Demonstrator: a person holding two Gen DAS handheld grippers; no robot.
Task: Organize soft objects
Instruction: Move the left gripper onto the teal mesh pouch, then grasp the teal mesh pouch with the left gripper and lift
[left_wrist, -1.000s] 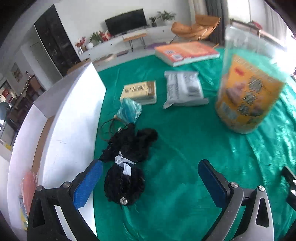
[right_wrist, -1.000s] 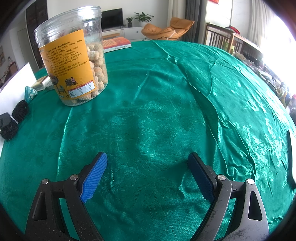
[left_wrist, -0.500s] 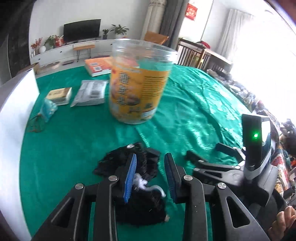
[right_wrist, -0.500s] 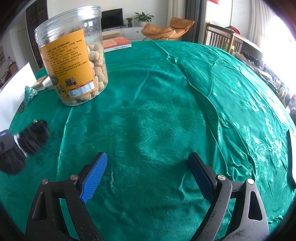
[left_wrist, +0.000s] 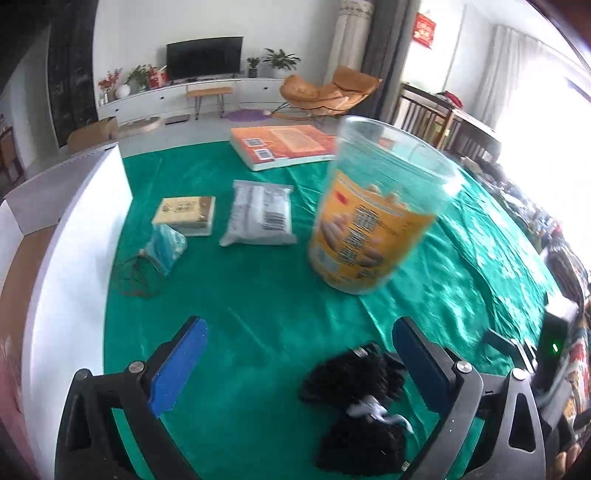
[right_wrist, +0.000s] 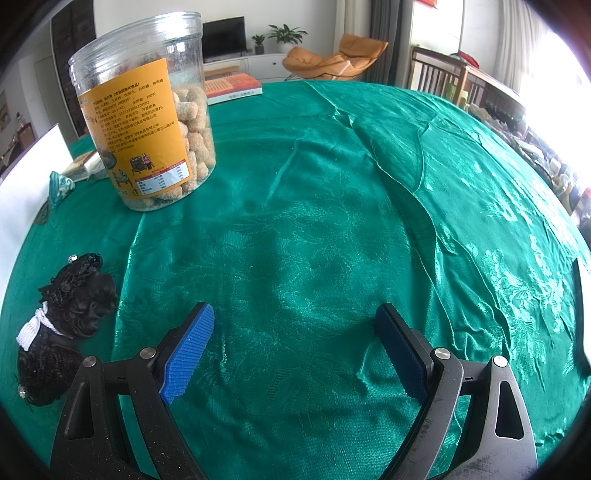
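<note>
the left gripper (left_wrist: 299, 362) has just been opening and now stands released, its 2 blue pads (left_wrist: 177, 373) spread wide. the black fuzzy bundle (left_wrist: 354, 402), tied round its middle with a white band (left_wrist: 373, 411), lies loose on the green tablecloth (left_wrist: 258, 295) between the jaws, close beside the right-hand pad; neither pad presses on it. it sits near the table edge closest to the camera. in the right wrist view the same bundle (right_wrist: 62, 325) lies at the left side of the cloth, just beside the right gripper (right_wrist: 295, 350) and outside its jaws.

the right gripper is also released, with its pads apart over bare cloth and nothing between them.

a clear plastic jar (left_wrist: 373, 218) with an orange label stands upright toward the middle of the table, part full of pale snack pieces. beyond it, toward the far edge, lies an orange book (left_wrist: 284, 146). left of the jar are a grey sealed packet (left_wrist: 260, 214) and a small tan box (left_wrist: 186, 214), side by side but apart. nearer the left edge a small teal pouch (left_wrist: 166, 247) lies with a thin dark cord (left_wrist: 135, 277) looped beside it. a white open box (left_wrist: 74, 236) stands along the left edge of the table.

the cloth is creased in long folds on its right side.
</note>
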